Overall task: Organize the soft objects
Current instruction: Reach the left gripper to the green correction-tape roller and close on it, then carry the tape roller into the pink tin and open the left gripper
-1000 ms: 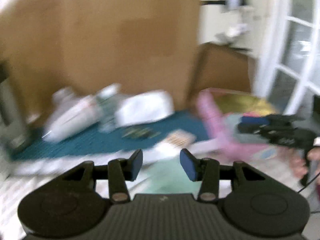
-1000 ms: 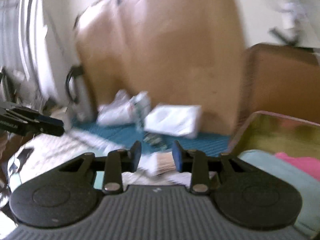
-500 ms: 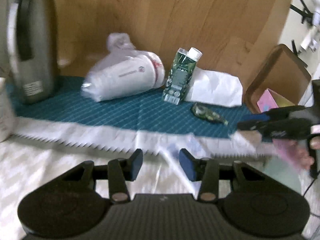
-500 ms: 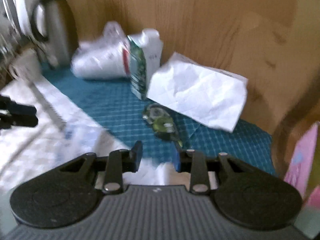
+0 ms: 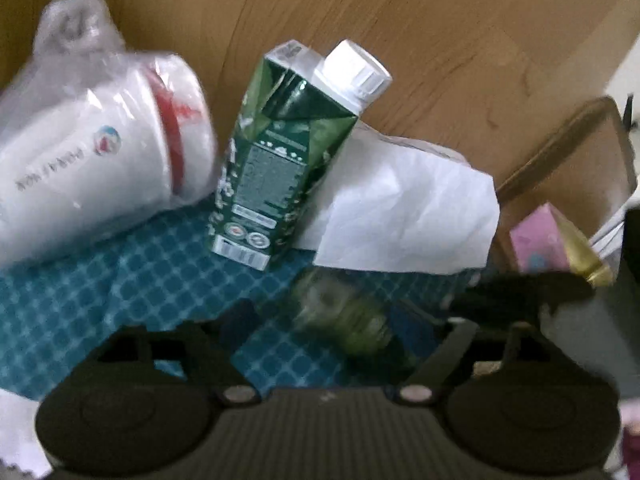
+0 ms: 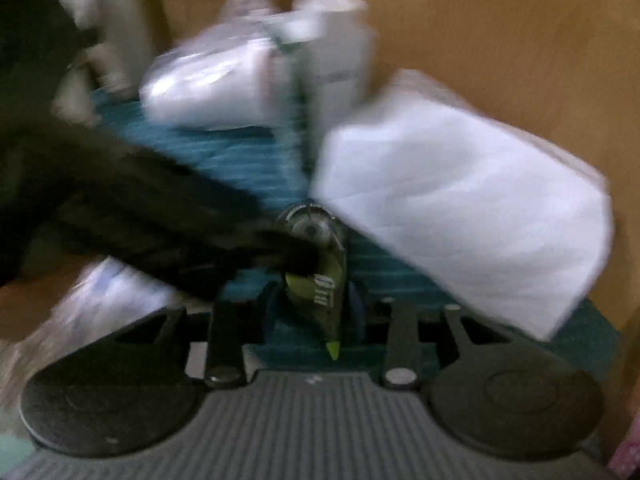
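Teal cloth (image 5: 120, 280), wood wall (image 5: 440, 40); both grippers' jaws opening around the tape dispenser (image 6: 320, 264); box (image 5: 568, 184) only leftward.

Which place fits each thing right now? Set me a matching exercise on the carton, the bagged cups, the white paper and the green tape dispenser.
Things:
1. green carton
2. bagged cups
3. white paper
4. green tape dispenser

Places:
A. lying on its side, at the left in the left wrist view
B. leaning against the wooden board, right of the carton
C. standing on the teal cloth, white cap on top
D. flat on the cloth, right in front of both grippers

Pairs: 1-C, 2-A, 3-B, 4-D
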Available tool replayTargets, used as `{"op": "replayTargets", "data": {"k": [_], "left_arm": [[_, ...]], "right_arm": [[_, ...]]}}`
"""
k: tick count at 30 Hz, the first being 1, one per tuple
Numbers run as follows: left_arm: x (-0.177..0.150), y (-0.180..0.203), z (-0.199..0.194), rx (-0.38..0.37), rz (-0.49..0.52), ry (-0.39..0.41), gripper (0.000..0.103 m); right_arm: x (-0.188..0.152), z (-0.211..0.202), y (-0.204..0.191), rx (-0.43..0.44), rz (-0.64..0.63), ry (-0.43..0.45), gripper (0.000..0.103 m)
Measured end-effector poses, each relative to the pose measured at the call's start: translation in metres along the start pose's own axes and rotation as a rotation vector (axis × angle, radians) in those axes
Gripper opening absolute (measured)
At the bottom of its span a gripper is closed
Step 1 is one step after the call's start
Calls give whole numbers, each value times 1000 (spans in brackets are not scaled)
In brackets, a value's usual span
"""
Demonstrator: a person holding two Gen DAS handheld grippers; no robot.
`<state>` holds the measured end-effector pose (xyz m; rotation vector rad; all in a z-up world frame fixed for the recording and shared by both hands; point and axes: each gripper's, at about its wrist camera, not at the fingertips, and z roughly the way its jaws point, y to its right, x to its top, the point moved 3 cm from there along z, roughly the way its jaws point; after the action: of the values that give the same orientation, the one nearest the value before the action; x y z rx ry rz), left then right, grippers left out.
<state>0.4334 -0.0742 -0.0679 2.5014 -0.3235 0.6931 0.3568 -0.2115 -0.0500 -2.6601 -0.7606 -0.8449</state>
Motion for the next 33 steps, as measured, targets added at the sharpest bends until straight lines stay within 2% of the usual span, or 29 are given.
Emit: {"op": "replayTargets", "data": {"k": [1, 3, 4, 6, 12, 19, 22, 26, 29, 33], "left_arm": [[-2, 1, 0, -4, -3, 4, 75], [-9, 4, -4, 91, 52, 22, 46], [-13, 5, -8, 135, 91, 31, 46], [-21, 1, -21, 148, 93, 43, 45], [-35, -11, -83, 242, 118, 140, 45], [-57, -33, -171, 241, 65, 204, 45], [-76, -43, -195, 236, 62, 185, 44], [-118, -53, -218, 212, 18, 147, 44], [-148, -52, -221, 186, -14, 126, 44], [-189, -41, -213, 144, -25, 95, 44]], "right_arm": [[-2, -1, -10, 22, -35, 0, 39], [-2, -1, -24, -8, -93, -11, 39], [-1, 0, -26, -1, -103, -23, 39], [6, 0, -36, 35, -112, -52, 39], [34, -6, -99, -19, -287, -73, 39], [56, -36, -181, -28, -403, -105, 39], [47, -41, -223, -11, -460, -160, 39], [24, -41, -269, -10, -529, -241, 40], [6, -37, -287, -15, -517, -295, 40], [-33, -44, -290, -11, -489, -327, 40]]}}
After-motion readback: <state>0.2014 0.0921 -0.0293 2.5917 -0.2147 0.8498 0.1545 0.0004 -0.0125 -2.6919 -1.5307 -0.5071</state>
